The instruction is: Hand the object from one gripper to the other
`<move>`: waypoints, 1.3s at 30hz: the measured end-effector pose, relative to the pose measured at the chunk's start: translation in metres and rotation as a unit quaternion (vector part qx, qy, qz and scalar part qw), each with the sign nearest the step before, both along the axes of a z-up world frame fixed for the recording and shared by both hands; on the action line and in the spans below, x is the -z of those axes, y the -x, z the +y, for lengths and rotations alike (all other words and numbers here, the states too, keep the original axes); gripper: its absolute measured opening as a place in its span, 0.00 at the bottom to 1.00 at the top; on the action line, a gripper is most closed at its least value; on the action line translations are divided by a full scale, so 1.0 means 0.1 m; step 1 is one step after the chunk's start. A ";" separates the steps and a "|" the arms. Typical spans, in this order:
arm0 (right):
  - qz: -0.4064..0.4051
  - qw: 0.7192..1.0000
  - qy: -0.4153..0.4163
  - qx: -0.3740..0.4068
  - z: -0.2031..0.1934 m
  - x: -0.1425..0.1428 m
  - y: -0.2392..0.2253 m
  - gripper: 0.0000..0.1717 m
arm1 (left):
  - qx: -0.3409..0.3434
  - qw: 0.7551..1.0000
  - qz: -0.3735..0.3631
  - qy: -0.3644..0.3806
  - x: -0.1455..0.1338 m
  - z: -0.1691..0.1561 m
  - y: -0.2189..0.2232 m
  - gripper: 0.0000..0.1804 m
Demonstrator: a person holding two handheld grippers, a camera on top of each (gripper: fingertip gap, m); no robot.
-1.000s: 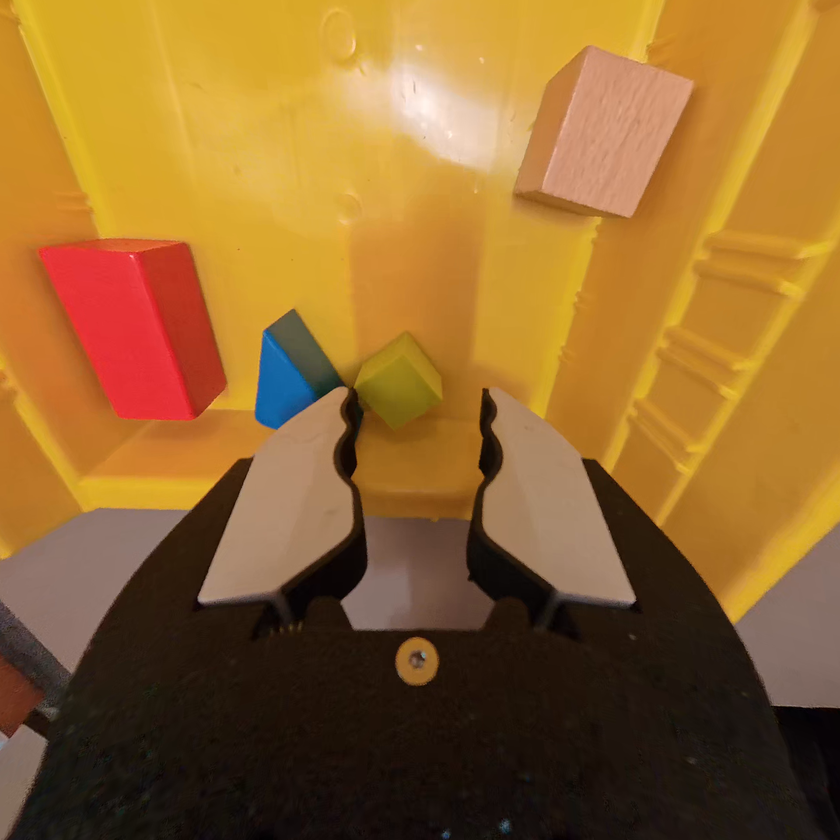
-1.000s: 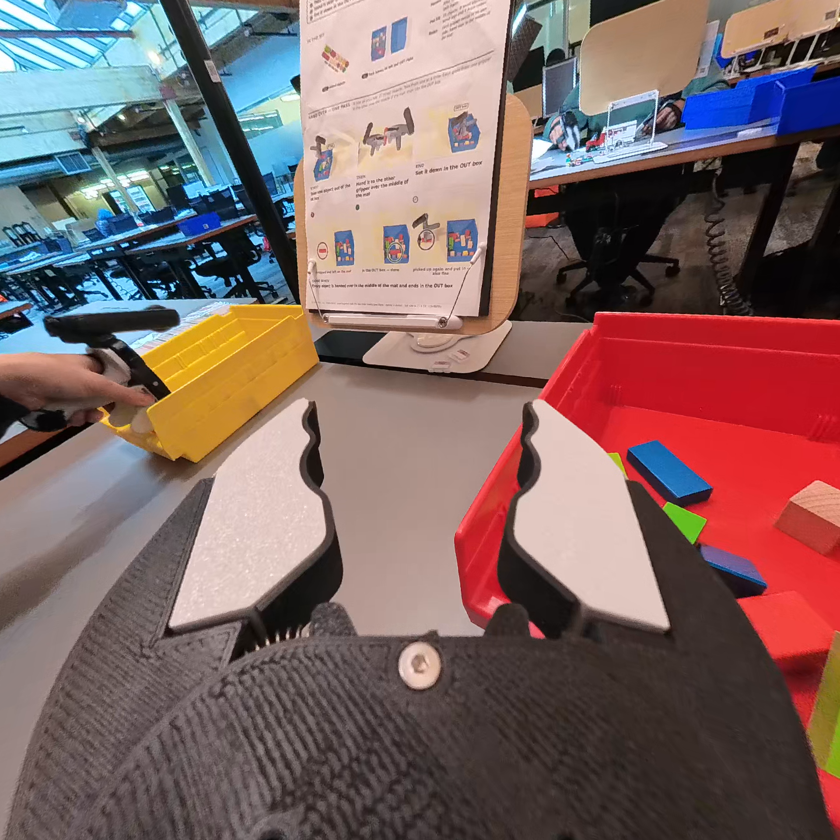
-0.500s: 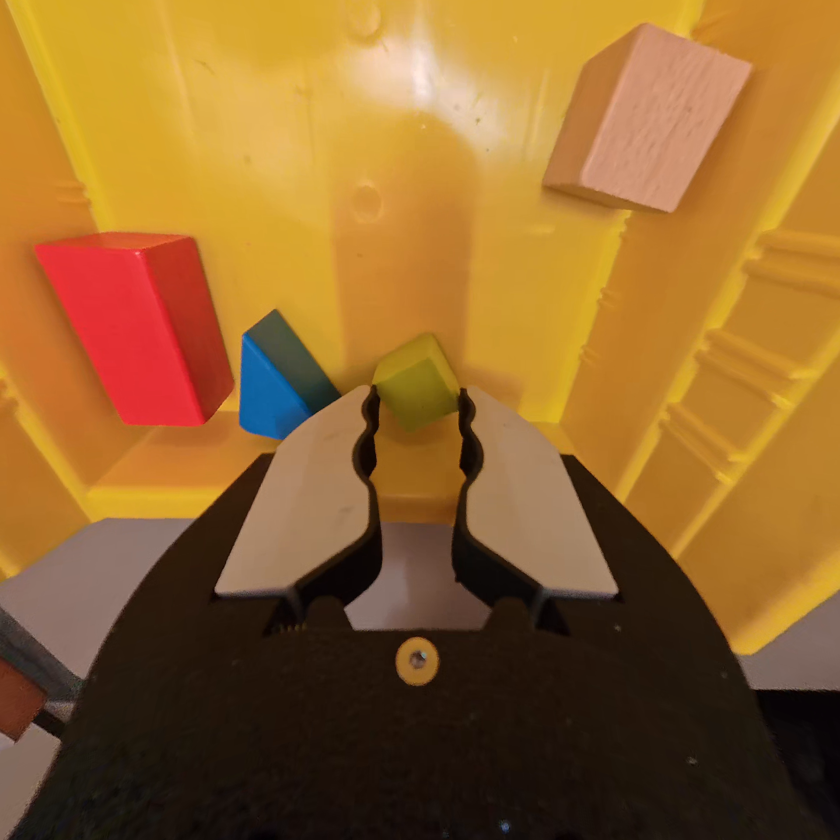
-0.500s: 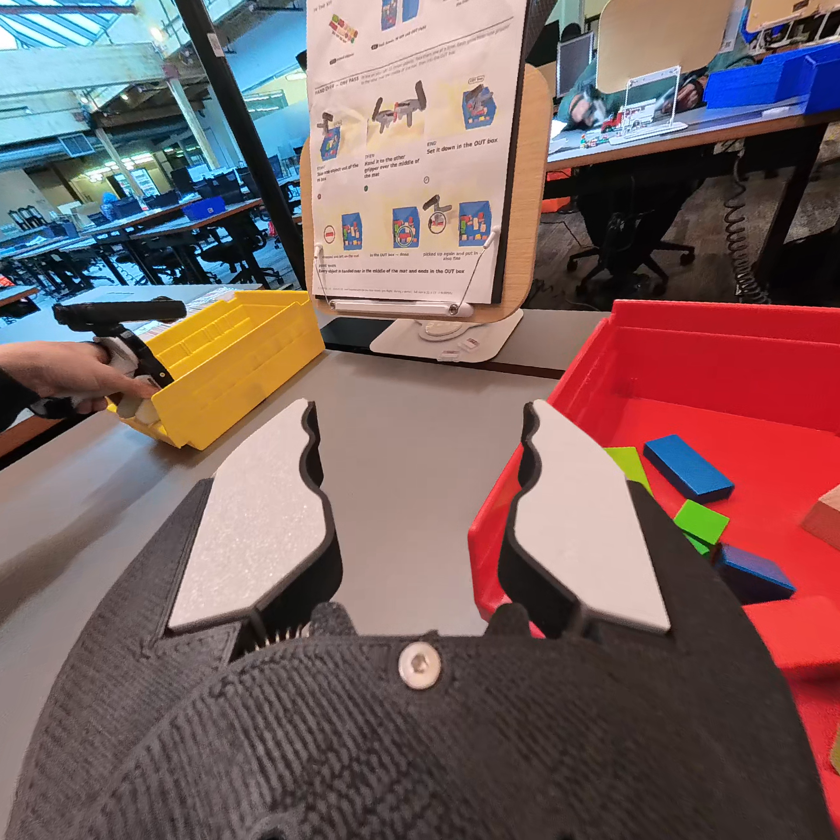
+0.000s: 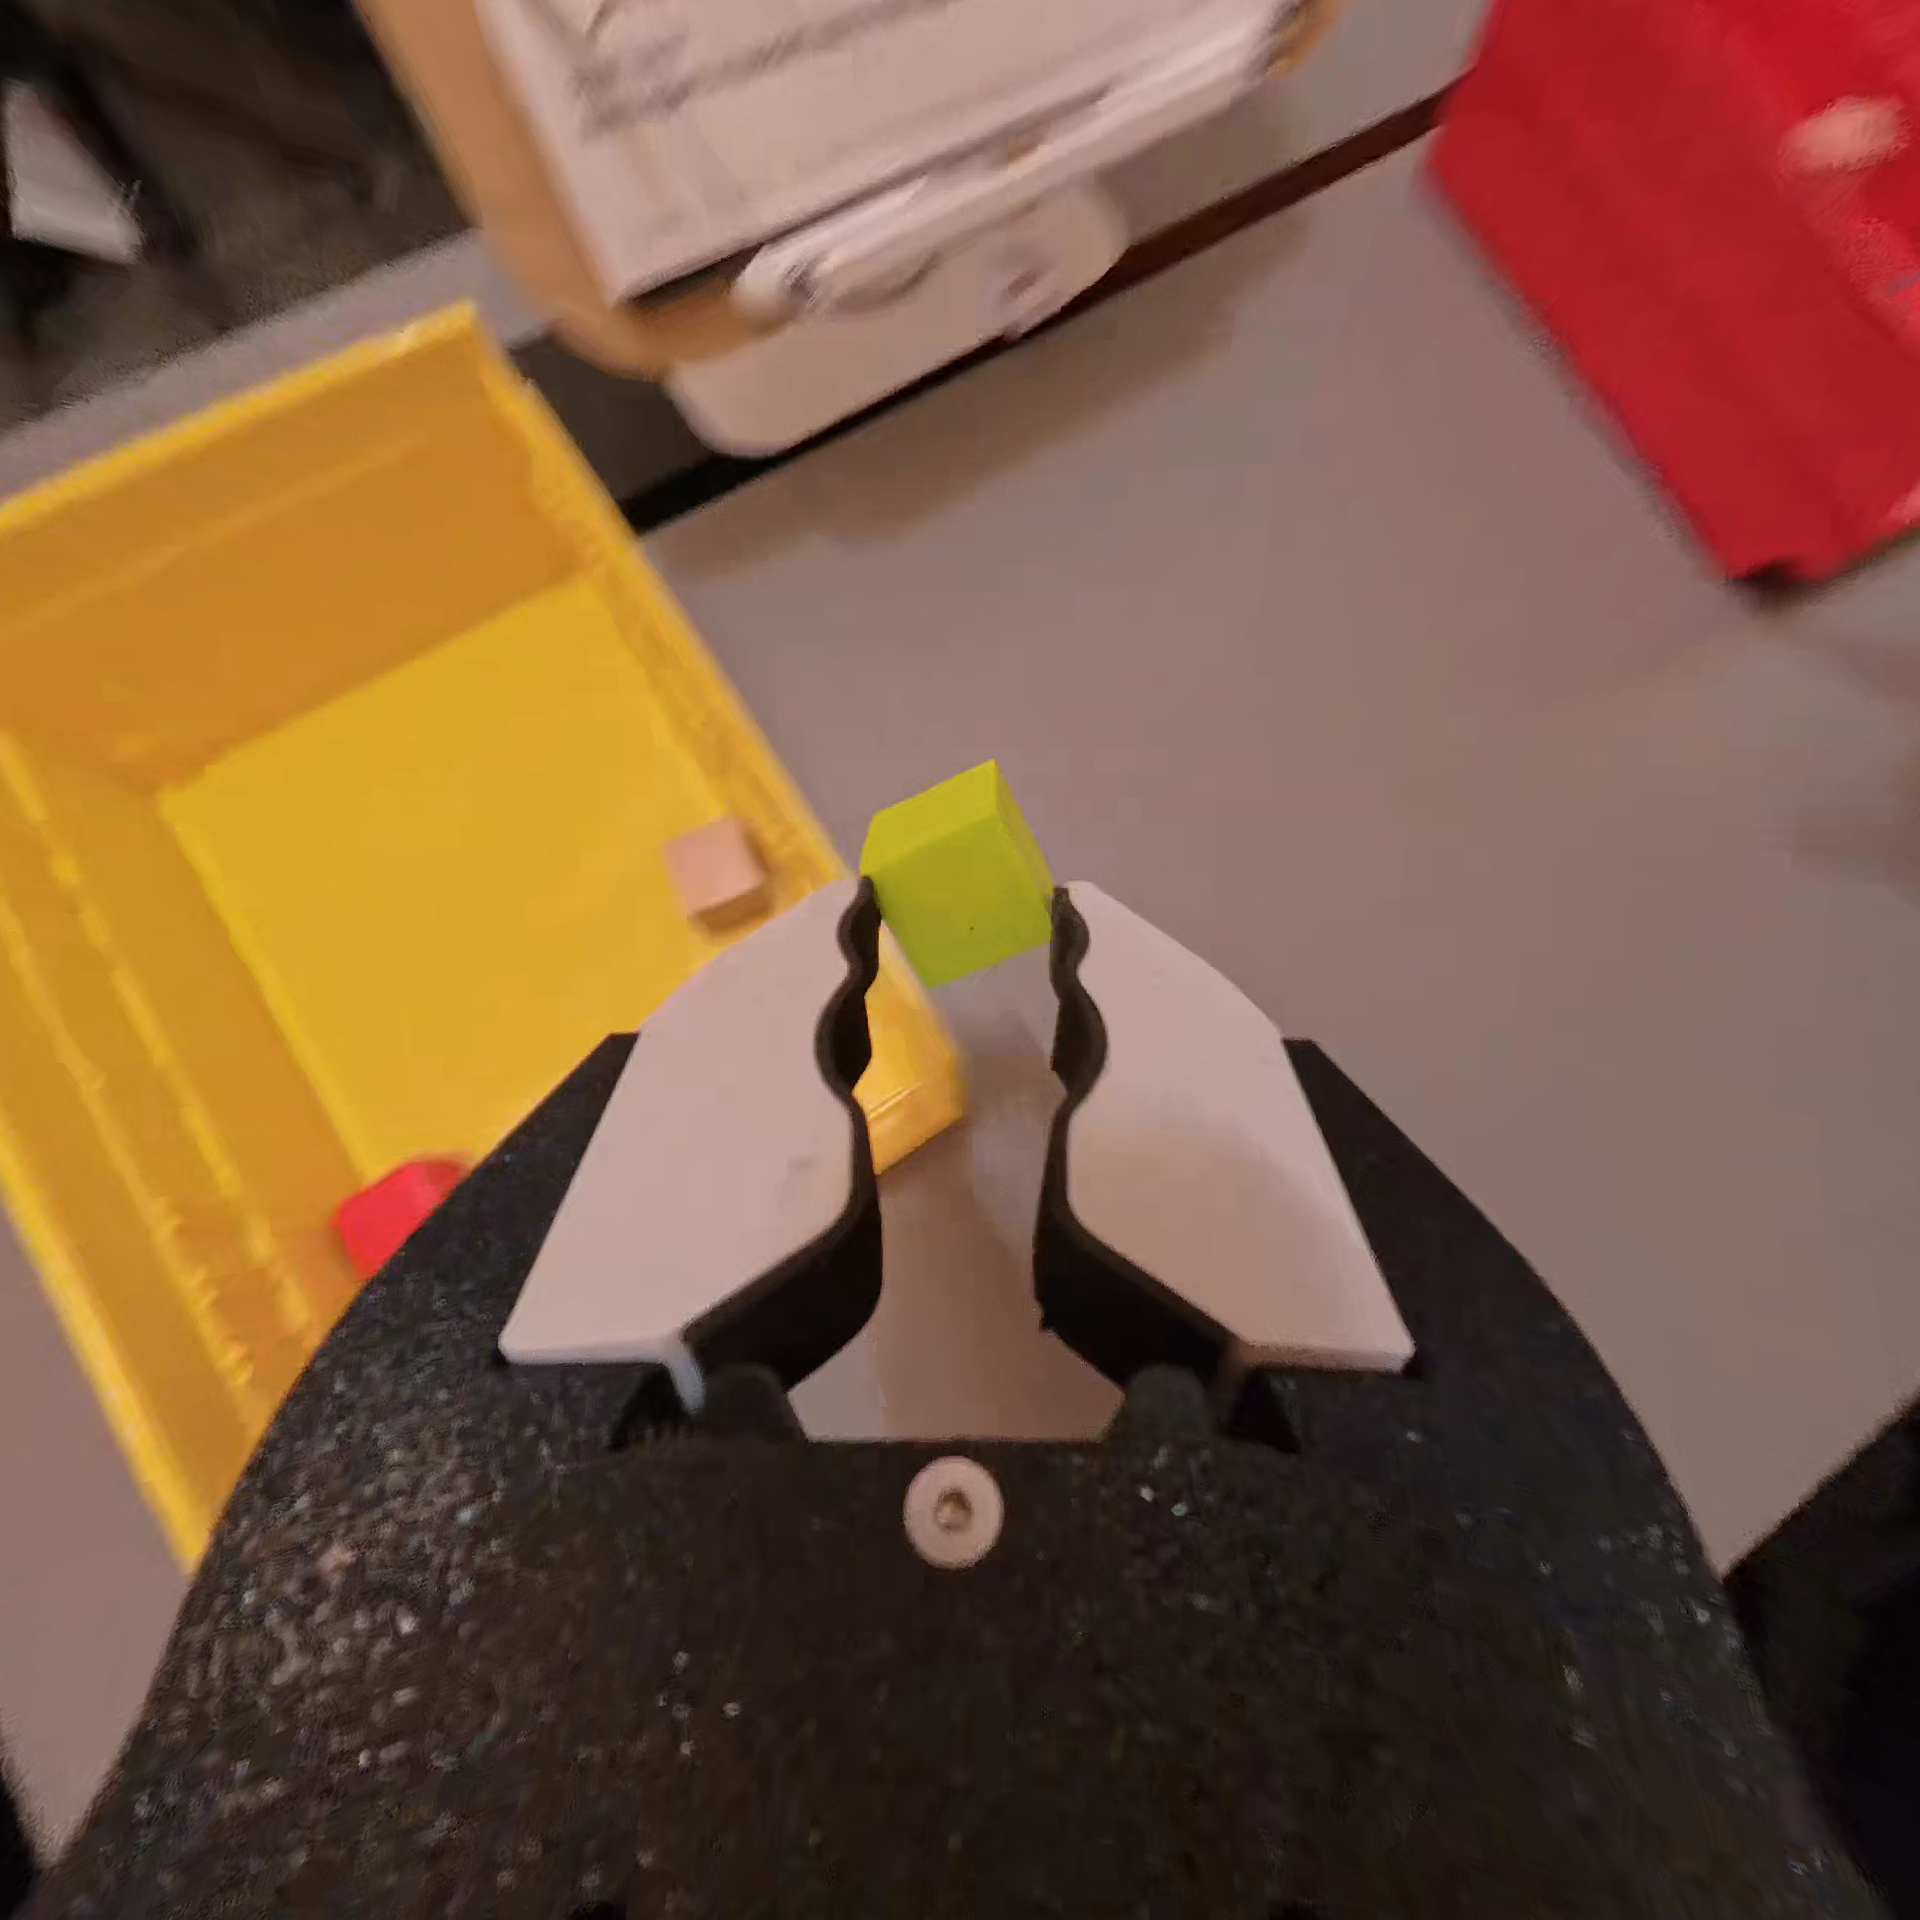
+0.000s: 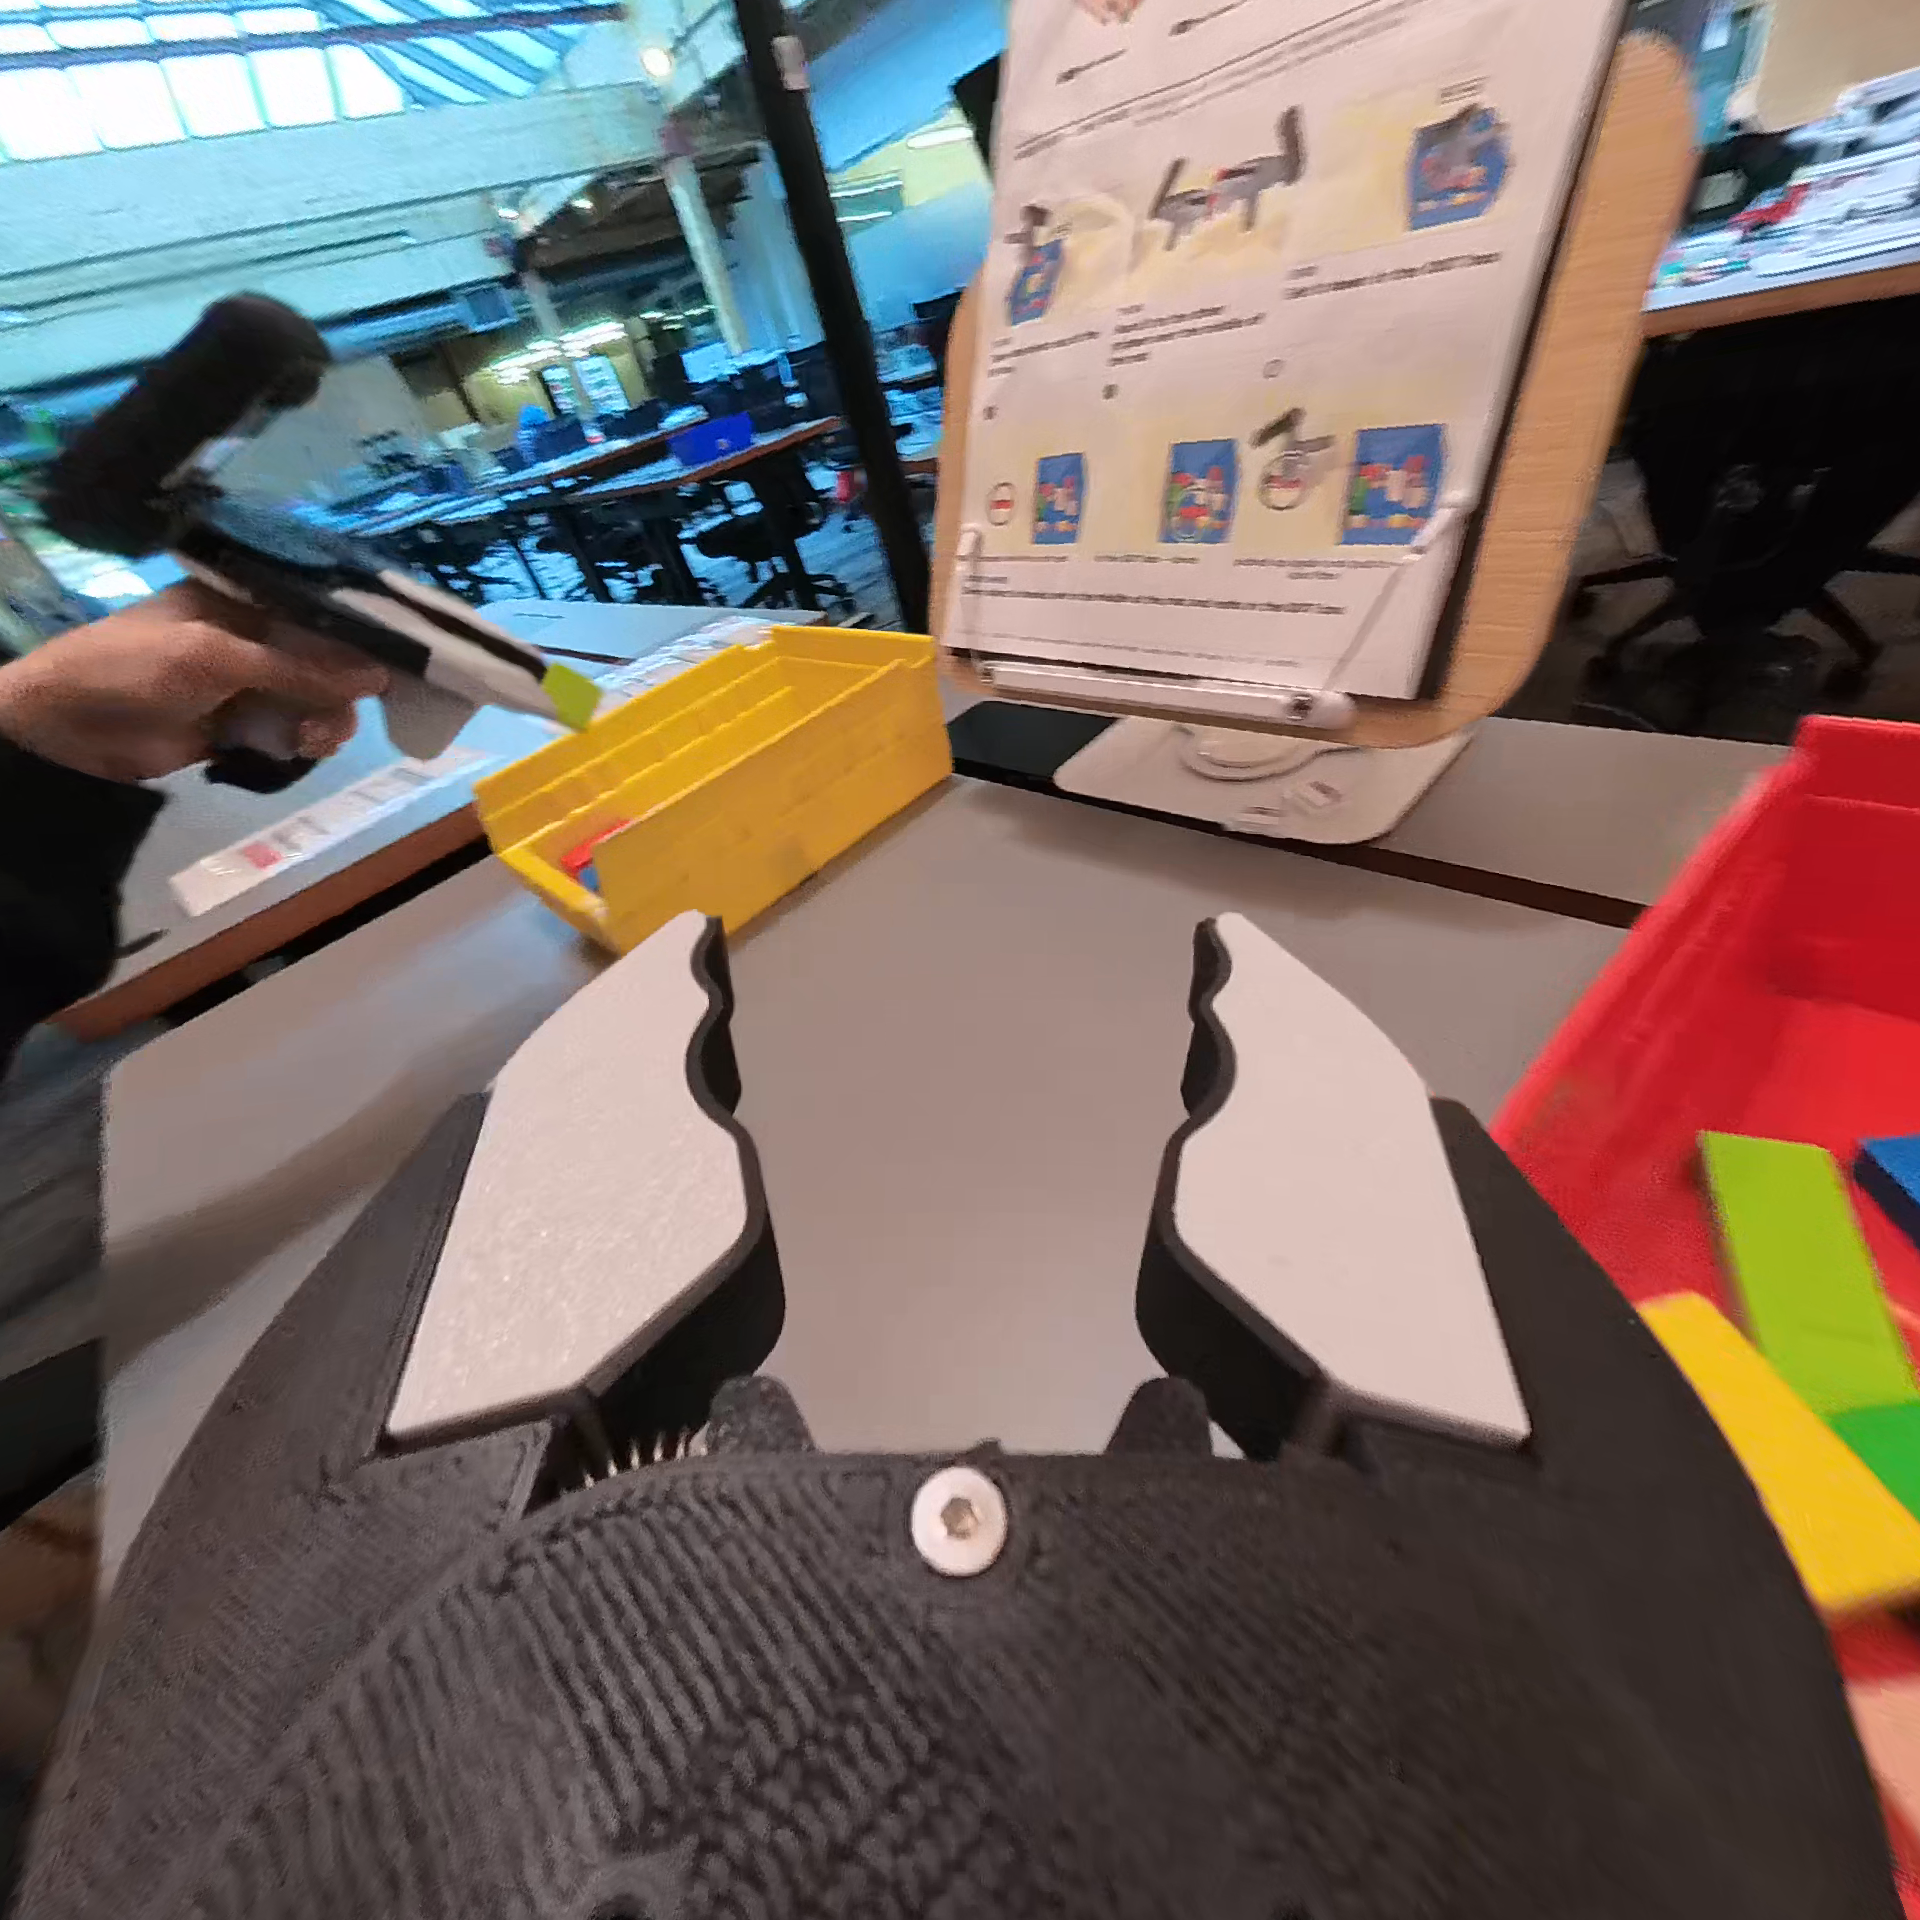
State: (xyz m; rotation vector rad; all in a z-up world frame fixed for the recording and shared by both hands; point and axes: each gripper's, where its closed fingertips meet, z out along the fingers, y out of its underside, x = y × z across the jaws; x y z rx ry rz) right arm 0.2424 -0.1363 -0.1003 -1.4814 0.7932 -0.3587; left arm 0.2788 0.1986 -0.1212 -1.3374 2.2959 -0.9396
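Fingers [image 5: 862, 914] pinch green cube [image 5: 956, 883]; right view adds hand [image 6: 177, 675].

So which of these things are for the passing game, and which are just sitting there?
For the job:
- lime-green block, pinched in the left gripper
- right gripper, open with nothing in it, waiting

Just lying about:
- yellow bin with a tan block and a red block
- red bin of blocks
- instruction sheet on its stand
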 end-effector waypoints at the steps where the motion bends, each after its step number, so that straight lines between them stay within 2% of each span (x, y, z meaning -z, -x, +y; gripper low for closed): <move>1: 0.000 1.000 -0.008 -0.024 0.10 -0.02 0.05 0.48 | 0.029 0.999 -0.021 0.026 -0.12 -0.15 0.07 0.17; 4: 0.006 0.992 -0.062 -0.112 0.42 -0.13 0.27 0.49 | 0.160 0.976 -0.099 0.109 -0.46 -0.71 0.37 0.17; 6: 0.008 0.979 -0.114 -0.166 0.60 -0.26 0.43 0.49 | 0.255 0.943 -0.149 0.156 -0.62 -1.09 0.66 0.17; 9: -0.002 0.959 -0.169 -0.228 0.80 -0.44 0.64 0.48 | 0.345 0.894 -0.195 0.208 -0.71 -1.52 1.01 0.17; 13: -0.005 0.936 -0.183 -0.299 1.02 -0.53 0.94 0.42 | 0.429 0.833 -0.240 0.254 -0.79 -1.94 1.39 0.17; 15: -0.001 0.926 -0.193 -0.325 1.10 -0.57 1.05 0.39 | 0.455 0.815 -0.258 0.251 -0.79 -2.09 1.51 0.17; 18: 0.001 0.910 -0.214 -0.355 1.15 -0.64 1.17 0.34 | 0.477 0.800 -0.268 0.245 -0.77 -2.24 1.62 0.17; 25: -0.006 0.913 -0.184 -0.365 1.18 -0.60 1.23 0.29 | 0.478 0.805 -0.275 0.219 -0.75 -2.30 1.64 0.17; 28: -0.018 0.911 -0.173 -0.373 1.17 -0.60 1.27 0.16 | 0.465 0.816 -0.279 0.201 -0.71 -2.29 1.60 0.17; 31: -0.026 0.922 -0.138 -0.360 1.16 -0.56 1.25 0.16 | 0.457 0.825 -0.271 0.194 -0.67 -2.30 1.59 0.17; 33: -0.041 0.934 -0.113 -0.338 1.15 -0.53 1.20 0.16 | 0.440 0.836 -0.266 0.192 -0.65 -2.31 1.54 0.17; 36: -0.053 0.948 -0.110 -0.295 1.02 -0.54 1.04 0.16 | 0.410 0.852 -0.253 0.206 -0.63 -2.29 1.47 0.27; 37: -0.053 0.952 -0.109 -0.280 0.93 -0.54 0.96 0.16 | 0.397 0.858 -0.251 0.209 -0.62 -2.27 1.43 0.28; 39: -0.056 0.973 -0.099 -0.202 0.59 -0.53 0.67 0.16 | 0.366 0.873 -0.249 0.203 -0.58 -2.21 1.34 0.28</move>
